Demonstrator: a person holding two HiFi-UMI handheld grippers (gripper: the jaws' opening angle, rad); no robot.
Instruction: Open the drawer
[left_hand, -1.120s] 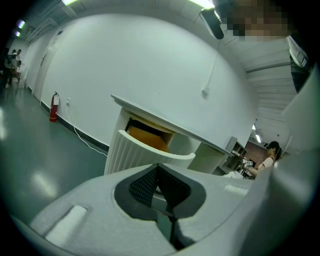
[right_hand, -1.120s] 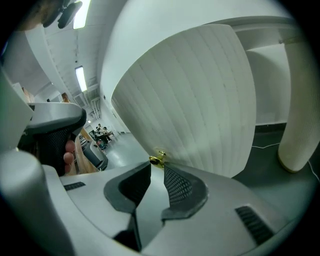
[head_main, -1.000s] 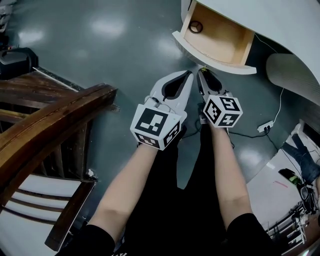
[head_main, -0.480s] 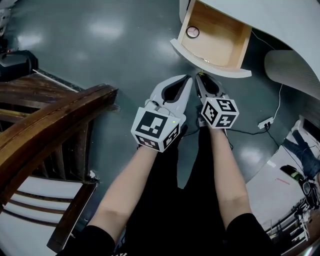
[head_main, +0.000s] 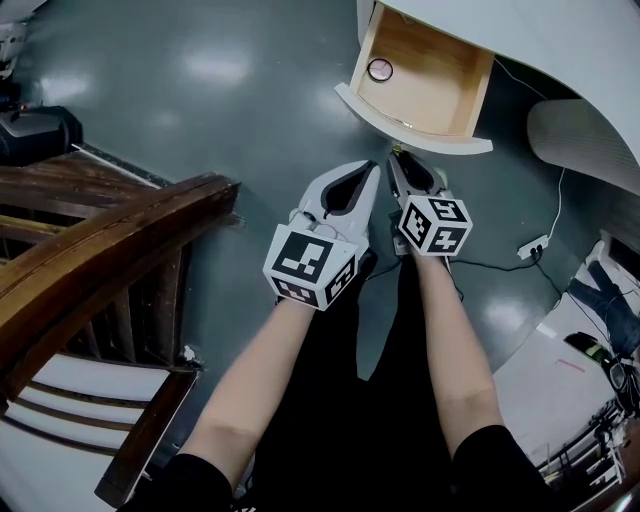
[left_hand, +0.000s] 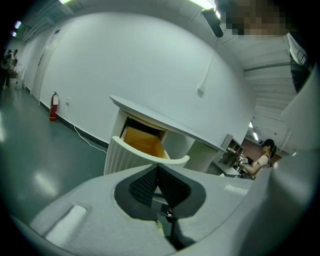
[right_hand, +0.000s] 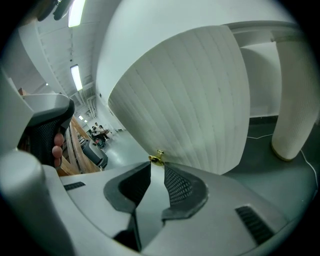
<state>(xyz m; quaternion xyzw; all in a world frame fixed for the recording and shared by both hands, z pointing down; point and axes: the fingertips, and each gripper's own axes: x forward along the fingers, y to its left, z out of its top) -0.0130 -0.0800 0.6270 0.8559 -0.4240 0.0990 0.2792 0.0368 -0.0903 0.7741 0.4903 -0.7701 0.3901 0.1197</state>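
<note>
Drawer: far right, already pulled well out from under the white bench, with a small round thing lying inside.
Handling: looks like a stiff, fairly light wooden box. The tiny gold knob on its ribbed front is the only handhold, and it's probably slippery.
Direction: long axis runs from the bench toward the person, front facing near.
Right hand-held gripper: tips pinched on the knob.
Left hand-held gripper: jaws together, empty, just beside the right one.
</note>
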